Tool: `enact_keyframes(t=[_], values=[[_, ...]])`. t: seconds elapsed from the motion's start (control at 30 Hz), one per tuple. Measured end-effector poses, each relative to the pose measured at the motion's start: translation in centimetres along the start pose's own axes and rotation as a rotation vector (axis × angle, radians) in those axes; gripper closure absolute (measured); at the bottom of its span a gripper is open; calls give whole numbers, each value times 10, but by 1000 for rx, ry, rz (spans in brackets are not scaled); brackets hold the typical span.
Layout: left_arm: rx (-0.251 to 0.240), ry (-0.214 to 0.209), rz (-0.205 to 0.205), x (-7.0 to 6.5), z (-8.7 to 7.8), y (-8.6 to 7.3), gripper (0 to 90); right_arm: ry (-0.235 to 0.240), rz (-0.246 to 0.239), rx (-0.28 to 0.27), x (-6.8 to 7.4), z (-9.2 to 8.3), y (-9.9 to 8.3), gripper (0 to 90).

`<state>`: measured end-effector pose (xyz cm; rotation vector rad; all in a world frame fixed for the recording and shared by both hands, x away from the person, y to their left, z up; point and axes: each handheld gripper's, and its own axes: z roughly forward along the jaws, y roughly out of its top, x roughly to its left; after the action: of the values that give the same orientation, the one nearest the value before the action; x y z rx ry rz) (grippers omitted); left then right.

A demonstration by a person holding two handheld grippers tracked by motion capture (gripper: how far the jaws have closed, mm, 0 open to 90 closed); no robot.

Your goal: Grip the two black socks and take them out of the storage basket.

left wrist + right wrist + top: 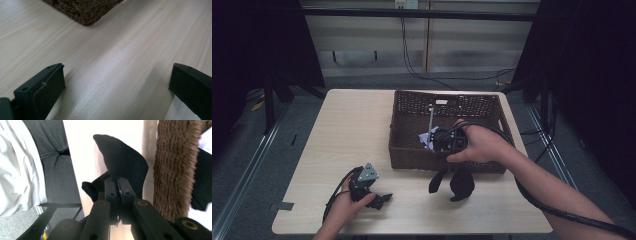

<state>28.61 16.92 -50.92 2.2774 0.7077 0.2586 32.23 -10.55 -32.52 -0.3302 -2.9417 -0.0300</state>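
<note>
Black sock (461, 183) hangs pinched between the clenched jaws of the right gripper (118, 185), drooping toward the table (352, 125) just in front of the wicker basket's near wall, close to the table's near edge. Nearer the near left corner, the left gripper (379, 199) rests on the tabletop with jaws spread wide and nothing between them. Beyond, the brown wicker basket (412, 156) sits toward the far right of the table, holding white paper (425, 137) and dark cloth (203, 182).
</note>
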Motion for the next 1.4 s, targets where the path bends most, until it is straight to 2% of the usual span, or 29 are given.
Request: enact_keyframes(t=[0.1, 0.33, 0.53, 0.6, 0.67, 0.93, 0.97, 1.03, 1.07, 1.2, 1.3, 1.4], values=[[0, -2, -1, 0, 0, 0, 0, 0, -8, 4, -5, 15, 5, 874], [-1, -1, 0, 0, 0, 0, 0, 2, 1, 15, -11, 32, 10, 871], [0, 0, -1, 0, 0, 0, 0, -4, 8, 6, -14, 37, 9, 840], [-1, -4, -5, 0, 0, 0, 0, 9, 32, -6, -14, 33, 5, 803], [-1, -4, -6, 0, 0, 0, 0, 12, 29, -6, -14, 32, 4, 789], [-1, -4, -5, 0, 0, 0, 0, -7, 60, -41, -16, 11, -7, 717], [0, -2, -2, 0, 0, 0, 0, -6, 74, -62, -20, 5, -10, 716], [-1, -5, -5, 0, 0, 0, 0, -14, 77, -67, -22, 1, -11, 717], [-1, -4, -5, 0, 0, 0, 0, -23, 98, -79, -27, -3, -13, 716], [0, 0, 0, 0, 0, 0, 0, -35, 118, -84, -35, -8, -15, 700], [-1, -4, -6, 0, 0, 0, 0, -57, 147, -101, -44, -15, -16, 657], [-1, 0, -1, 0, 0, 0, 0, -76, 153, -116, -50, -18, -17, 633]])
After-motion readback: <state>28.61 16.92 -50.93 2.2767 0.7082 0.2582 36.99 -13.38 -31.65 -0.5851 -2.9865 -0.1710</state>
